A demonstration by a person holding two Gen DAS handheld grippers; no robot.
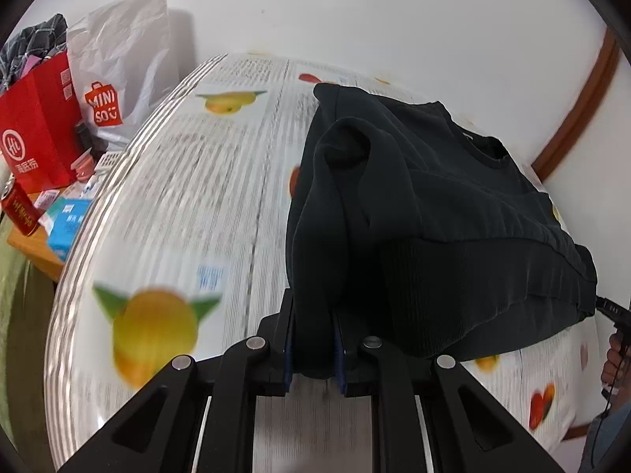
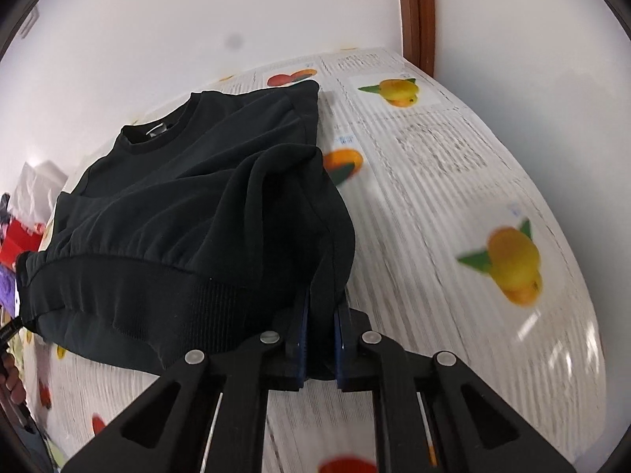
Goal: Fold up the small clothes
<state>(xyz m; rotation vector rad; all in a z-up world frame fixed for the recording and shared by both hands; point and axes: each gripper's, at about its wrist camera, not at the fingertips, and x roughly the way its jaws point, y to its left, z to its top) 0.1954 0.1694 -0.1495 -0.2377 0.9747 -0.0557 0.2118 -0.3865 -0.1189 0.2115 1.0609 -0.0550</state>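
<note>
Right now I'm pinching the black sweatshirt [image 1: 453, 213] with both tools: left gripper [image 1: 313, 339] is clamping a bunched fold at lower centre, right gripper [image 2: 320, 339] is clamping its other bottom corner. Sweatshirt is lying centre frame on the fruit-print tablecloth [image 1: 177, 197], hem nearest me.

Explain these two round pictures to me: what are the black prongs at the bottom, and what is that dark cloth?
There is no robot. A person holds a two-finger gripper in each hand, each with a fisheye camera looking along its fingers. One picture is from the left gripper, the other from the right gripper. Both are shut on the near corners of a black sweatshirt, which lies on a table covered with fruit-printed paper. Beside the table stand a red bag and a white bag.
</note>
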